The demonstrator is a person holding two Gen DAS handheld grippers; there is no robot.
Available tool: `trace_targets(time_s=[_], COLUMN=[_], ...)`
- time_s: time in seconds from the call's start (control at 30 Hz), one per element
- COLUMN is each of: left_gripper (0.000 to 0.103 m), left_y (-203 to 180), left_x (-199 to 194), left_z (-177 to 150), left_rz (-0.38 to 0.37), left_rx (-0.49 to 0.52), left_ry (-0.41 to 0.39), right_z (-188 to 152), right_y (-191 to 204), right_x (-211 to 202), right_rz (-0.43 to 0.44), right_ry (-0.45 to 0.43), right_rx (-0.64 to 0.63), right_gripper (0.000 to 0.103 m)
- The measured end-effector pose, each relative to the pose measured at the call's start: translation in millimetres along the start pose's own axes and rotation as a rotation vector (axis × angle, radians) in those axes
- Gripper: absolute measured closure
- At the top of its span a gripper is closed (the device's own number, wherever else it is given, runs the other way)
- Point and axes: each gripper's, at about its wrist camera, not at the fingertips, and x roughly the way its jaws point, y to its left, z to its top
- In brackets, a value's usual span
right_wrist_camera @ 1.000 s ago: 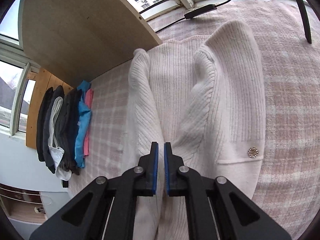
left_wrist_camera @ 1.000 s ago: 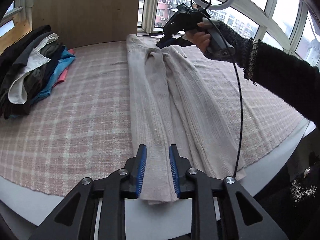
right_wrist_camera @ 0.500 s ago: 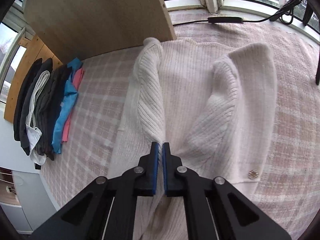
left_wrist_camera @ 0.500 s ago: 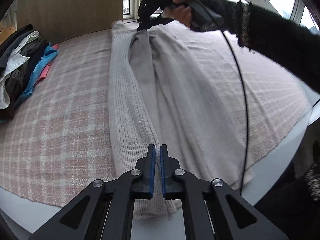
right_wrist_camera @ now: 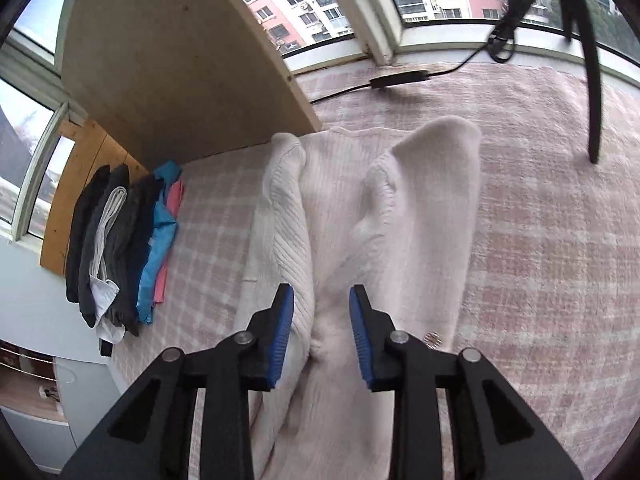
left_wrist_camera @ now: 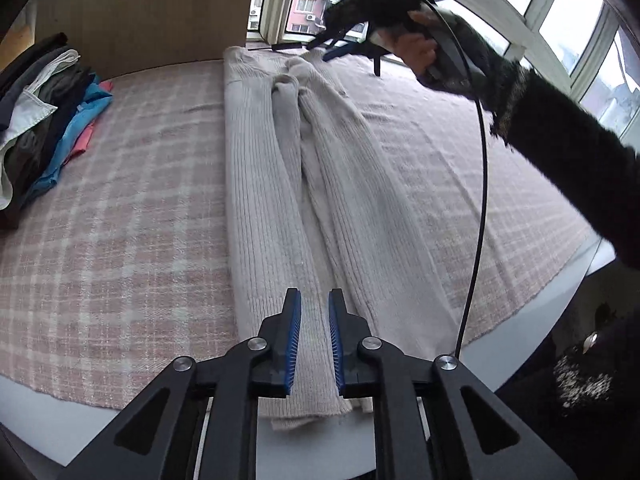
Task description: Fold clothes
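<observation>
Lengthwise down the middle of the pink plaid tablecloth [left_wrist_camera: 120, 208] lies a cream ribbed knit sweater [left_wrist_camera: 276, 184], its two sides folded in toward the centre, one end at the near edge of the table and the other close to the window edge. Over the near end, the left gripper [left_wrist_camera: 311, 336] has its blue-padded jaws apart, a strip of knit showing between them. Above the far end, the right gripper [right_wrist_camera: 321, 334] also stands spread, clamping nothing. A stack of folded clothes [right_wrist_camera: 120, 248] sits at the tablecloth's left edge, against a wooden board [right_wrist_camera: 172, 64].
</observation>
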Motion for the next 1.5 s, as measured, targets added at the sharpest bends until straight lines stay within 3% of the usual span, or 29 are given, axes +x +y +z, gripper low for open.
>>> trace_targets(time_s=[0.13,0.27,0.4,0.57,0.67,0.77,0.83,0.87,0.9,0.93,1.1,1.2,1.33,1.43,1.5], left_gripper=[0.082,0.074,0.064,0.062,0.058,0.058,0.061,0.065,0.082,0.087,0.092,0.092,0.092,0.092,0.092], left_y=[-16.4,-32.4,-31.4,-29.2,-27.2,-22.9,-26.9,-28.9,-29.4,-29.1,-25.5,-39.2,-55.5,-54.3,-38.6], left_x=[28.3,51.6,54.7,62.8,65.4,65.9,65.2,65.2,66.9,67.3,60.0,51.1,43.1,44.9,51.6], left_z=[6.9,3.6,1.5,-0.1,-0.9,-2.5,-8.4,-9.2,-8.7,-8.2,3.9,14.0,21.6,19.2,13.4], left_rz=[-0.050,-0.055,-0.049,-0.034,-0.027,-0.039,-0.040,-0.040,-0.047,-0.062,-0.129,-0.170,-0.291,-0.263,-0.228], left_rx=[0.000,0.005,-0.022,-0.029,-0.047,-0.064,-0.046,-0.034,-0.032,-0.043,-0.065,-0.019,-0.010,0.007,-0.038], left_ry=[0.053,0.121,0.127,0.135,0.118,0.093,0.084,0.080,0.084,0.087,0.075,0.040,0.019,0.018,0.041], right_z=[-7.8,10.1,29.2,54.0,54.7,49.7,49.0,49.7,50.9,52.0,54.6,55.3,58.9,68.2,70.6], right_y=[-15.1,-27.7,0.9,28.2,35.0,41.0,41.2,39.2,36.2,32.7,16.0,5.8,-4.3,-1.9,4.1], right_x=[1.6,3.9,23.0,66.5,90.2,102.2,101.1,99.3,96.9,94.3,74.7,54.9,22.3,8.6,17.5], right_rz=[-0.113,-0.071,-0.099,-0.276,-0.386,-0.464,-0.472,-0.477,-0.476,-0.465,-0.399,-0.371,-0.405,-0.418,-0.419], right_ry=[0.006,0.007,0.032,0.137,0.213,0.234,0.230,0.227,0.224,0.222,0.203,0.181,0.143,0.130,0.143], right_rx=[0.004,0.068,0.001,-0.046,-0.083,-0.157,-0.171,-0.167,-0.159,-0.149,-0.105,-0.084,-0.089,-0.110,-0.123], right_gripper=[0.074,0.074,0.069,0.064,0.062,0.059,0.062,0.071,0.078,0.081,0.088,0.089,0.089,0.089,0.089])
